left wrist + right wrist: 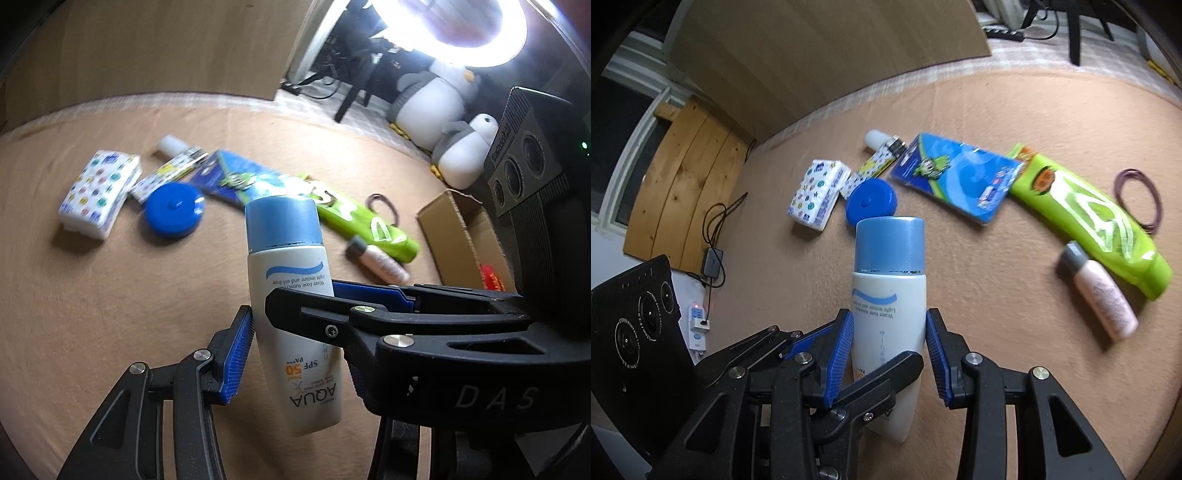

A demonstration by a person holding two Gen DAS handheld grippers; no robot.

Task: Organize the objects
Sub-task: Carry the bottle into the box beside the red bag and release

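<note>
White with a blue cap, the sunscreen bottle is held above the tan mat, its long axis pointing away from both cameras, cap end far, label upside down. The left gripper pinches the bottle body from both sides. The right gripper stands around the same bottle; its left pad touches, its right pad seems just beside it, so I cannot tell if it grips. Beyond the cap lie a blue round lid, a tissue pack, a blue card, a green pouch, a small pink bottle and hair ties. A cardboard box stands at the mat's right edge.
</note>
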